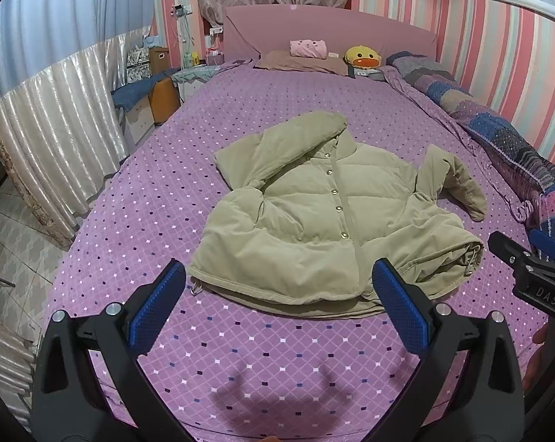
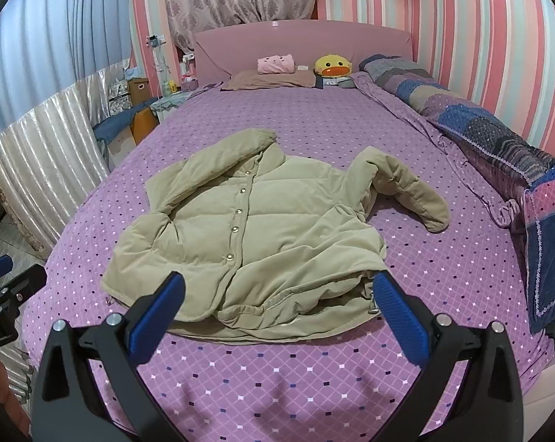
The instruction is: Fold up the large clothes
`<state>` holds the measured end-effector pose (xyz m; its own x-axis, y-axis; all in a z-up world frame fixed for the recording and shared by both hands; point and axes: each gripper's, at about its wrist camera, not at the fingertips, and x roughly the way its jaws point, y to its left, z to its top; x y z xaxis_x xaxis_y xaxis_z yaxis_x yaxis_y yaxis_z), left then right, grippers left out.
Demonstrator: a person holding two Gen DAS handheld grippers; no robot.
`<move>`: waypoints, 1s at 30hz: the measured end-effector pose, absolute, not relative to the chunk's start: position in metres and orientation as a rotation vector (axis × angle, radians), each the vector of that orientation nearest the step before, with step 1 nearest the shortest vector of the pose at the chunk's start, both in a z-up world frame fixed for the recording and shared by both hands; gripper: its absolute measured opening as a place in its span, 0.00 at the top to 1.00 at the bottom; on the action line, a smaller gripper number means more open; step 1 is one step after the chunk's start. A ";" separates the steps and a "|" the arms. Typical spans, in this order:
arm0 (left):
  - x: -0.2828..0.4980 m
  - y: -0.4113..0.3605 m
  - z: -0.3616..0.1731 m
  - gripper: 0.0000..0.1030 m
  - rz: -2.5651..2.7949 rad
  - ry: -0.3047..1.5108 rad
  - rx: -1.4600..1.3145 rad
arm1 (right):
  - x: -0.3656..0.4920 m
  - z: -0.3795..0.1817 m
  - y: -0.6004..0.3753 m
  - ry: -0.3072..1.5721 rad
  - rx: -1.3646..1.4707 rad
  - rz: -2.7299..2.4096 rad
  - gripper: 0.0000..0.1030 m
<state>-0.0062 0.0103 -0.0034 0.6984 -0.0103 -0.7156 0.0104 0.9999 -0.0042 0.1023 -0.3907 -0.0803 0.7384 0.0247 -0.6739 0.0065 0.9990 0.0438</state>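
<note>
A beige puffer jacket (image 1: 314,213) (image 2: 262,228) lies front up on the purple bedspread (image 1: 277,350) (image 2: 296,368), buttoned, collar toward the headboard. One sleeve is folded across its upper left, the other bends out to the right. My left gripper (image 1: 279,287) hovers open over the bed just short of the jacket's hem, nothing between its blue pads (image 1: 156,309). My right gripper (image 2: 279,294) is likewise open above the hem's right half, with blue pads (image 2: 399,316) bare. In the left wrist view the right gripper's black body (image 1: 531,272) shows at the right edge.
Pillows, a pink cushion (image 1: 309,48) and a yellow duck plush (image 1: 363,58) sit by the headboard. A rolled patchwork quilt (image 2: 498,136) runs along the bed's right side by the striped wall. Curtains, boxes and a tiled floor (image 1: 16,243) lie to the left.
</note>
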 end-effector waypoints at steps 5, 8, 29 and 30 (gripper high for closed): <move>-0.005 0.012 -0.004 0.03 -0.015 0.798 -0.001 | 0.102 -0.079 -0.391 0.741 0.042 0.007 0.02; -0.004 0.012 -0.002 0.03 -0.019 0.795 0.001 | 0.101 -0.076 -0.392 0.732 0.039 -0.008 0.02; -0.003 0.018 0.000 0.03 -0.001 0.787 -0.006 | 0.105 -0.074 -0.389 0.738 0.025 -0.026 0.02; -0.003 0.018 -0.001 0.03 0.002 0.790 -0.006 | 0.105 -0.074 -0.388 0.738 0.023 -0.026 0.01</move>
<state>-0.0025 0.0180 -0.0007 0.7041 -0.0009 -0.7101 -0.0037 1.0000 -0.0049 0.1046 -0.3883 -0.0743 0.7396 -0.0153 -0.6729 0.0316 0.9994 0.0120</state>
